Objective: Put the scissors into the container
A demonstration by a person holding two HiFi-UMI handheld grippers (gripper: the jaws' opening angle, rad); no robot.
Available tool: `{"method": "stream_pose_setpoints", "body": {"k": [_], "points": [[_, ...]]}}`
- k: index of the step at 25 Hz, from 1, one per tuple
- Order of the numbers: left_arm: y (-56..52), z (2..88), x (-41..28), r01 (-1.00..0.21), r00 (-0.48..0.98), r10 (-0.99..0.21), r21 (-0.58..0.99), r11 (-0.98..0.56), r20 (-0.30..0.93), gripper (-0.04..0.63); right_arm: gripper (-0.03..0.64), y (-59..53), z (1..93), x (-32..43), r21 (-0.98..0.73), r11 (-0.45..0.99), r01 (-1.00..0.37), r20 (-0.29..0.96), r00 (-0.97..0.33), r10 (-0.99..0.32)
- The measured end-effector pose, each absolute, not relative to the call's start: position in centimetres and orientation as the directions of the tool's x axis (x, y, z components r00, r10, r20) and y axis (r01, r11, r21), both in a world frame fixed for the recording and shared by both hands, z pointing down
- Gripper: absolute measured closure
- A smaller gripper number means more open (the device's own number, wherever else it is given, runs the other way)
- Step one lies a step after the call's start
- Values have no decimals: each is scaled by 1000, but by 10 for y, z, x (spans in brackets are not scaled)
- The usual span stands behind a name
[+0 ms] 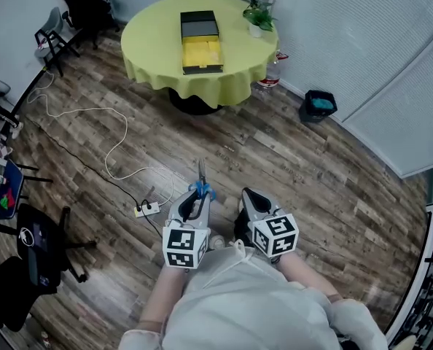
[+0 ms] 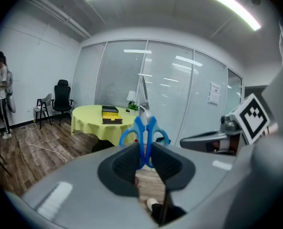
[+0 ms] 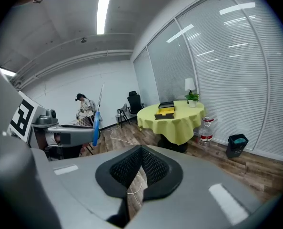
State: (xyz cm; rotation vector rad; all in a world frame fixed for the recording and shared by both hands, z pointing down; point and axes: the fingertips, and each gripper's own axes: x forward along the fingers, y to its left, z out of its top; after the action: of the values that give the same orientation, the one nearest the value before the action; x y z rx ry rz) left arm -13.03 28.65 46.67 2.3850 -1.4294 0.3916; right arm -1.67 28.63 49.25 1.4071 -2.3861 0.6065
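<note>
1. Clamping blue-handled scissors (image 2: 145, 130) by their handles, the left gripper (image 1: 195, 200) sits at lower centre of the head view, with the blades pointing up-frame.
2. Right gripper (image 3: 141, 159), just beside it: jaws together, empty.
3. Black-and-yellow container (image 1: 201, 42) lies on the yellow round table (image 1: 152, 46) at top centre, well apart from the scissors.

At lower centre the left gripper (image 1: 194, 200) clamped blue-handled scissors (image 1: 200, 185), blades pointing up the frame, with the right gripper (image 1: 250, 198) just to its right. At top centre a round table (image 1: 151, 64) bore the container (image 1: 200, 42) and a plant (image 1: 259, 17); a bin (image 1: 318, 106) stood at right.
</note>
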Motion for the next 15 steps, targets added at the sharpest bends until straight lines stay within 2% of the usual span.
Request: {"method": "stream_pose_setpoints", "body": {"k": [15], "points": [[103, 463, -97, -938, 344, -840, 113, -328, 420, 515, 618, 76, 484, 9, -248, 547, -799, 436, -596, -674]]}}
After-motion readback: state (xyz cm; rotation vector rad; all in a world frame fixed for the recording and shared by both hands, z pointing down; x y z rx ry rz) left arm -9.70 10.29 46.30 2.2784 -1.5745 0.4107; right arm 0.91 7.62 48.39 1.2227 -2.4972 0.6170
